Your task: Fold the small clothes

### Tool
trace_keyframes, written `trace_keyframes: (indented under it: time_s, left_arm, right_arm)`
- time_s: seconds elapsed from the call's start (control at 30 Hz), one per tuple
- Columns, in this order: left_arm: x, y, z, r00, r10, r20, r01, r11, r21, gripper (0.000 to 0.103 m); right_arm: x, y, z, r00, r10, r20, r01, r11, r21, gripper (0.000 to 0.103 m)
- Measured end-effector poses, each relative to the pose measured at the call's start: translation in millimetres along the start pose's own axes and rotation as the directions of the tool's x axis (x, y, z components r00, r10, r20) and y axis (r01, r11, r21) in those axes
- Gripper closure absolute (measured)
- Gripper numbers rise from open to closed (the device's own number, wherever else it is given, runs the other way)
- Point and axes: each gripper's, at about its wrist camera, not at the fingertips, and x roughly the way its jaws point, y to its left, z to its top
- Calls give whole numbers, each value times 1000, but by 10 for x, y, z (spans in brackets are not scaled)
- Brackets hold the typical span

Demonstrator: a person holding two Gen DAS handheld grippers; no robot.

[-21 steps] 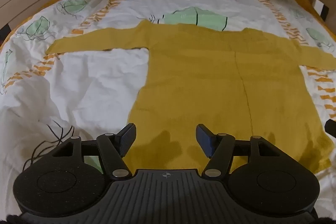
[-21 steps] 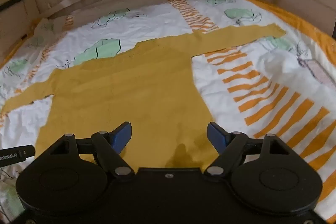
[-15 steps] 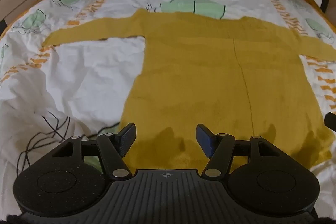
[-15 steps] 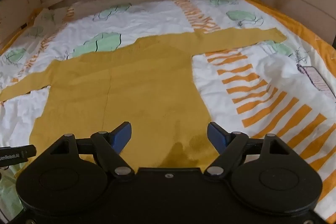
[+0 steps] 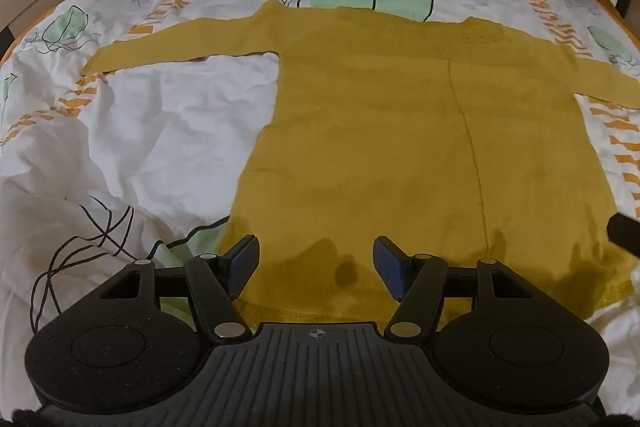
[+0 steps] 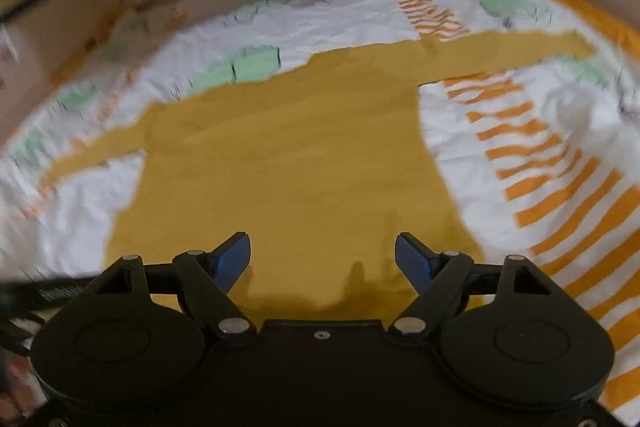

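Mustard sweater (image 5: 384,131) flat, hem edge beneath parted left tongs (image 5: 316,267)

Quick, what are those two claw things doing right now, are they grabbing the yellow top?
Left gripper: open, holding nothing, above the yellow top's hem.
Right gripper: open, holding nothing, also over the hem.

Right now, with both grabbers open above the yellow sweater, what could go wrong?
The sweater lies on a crumpled sheet, so the left gripper might pinch sheet along with the hem. The sleeves are spread wide; lifting the hem could drag them crooked. The right gripper view is blurred, so it may be moving quickly and might miss its edge.
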Motion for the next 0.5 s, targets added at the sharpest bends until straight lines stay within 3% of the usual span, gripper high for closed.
trace_keyframes:
  time_s: [0.13,0.3,0.5]
  left_arm:
    - [14,5,-13,1000,-9,-10,9,1000,1,41]
    - [25,-9,-18,1000,-12,-25,12,1000,5,41]
    - [11,-18,-6,999,-10,-36,11,1000,10,41]
  right_arm:
    - [17,-116,8,1000,-12,-26,14,996,91,20]
    - [49,-70,-15,994,-102,-33,102,995,11,20]
    - [58,-28,-34,992,-116,-52,115,993,-25,20]
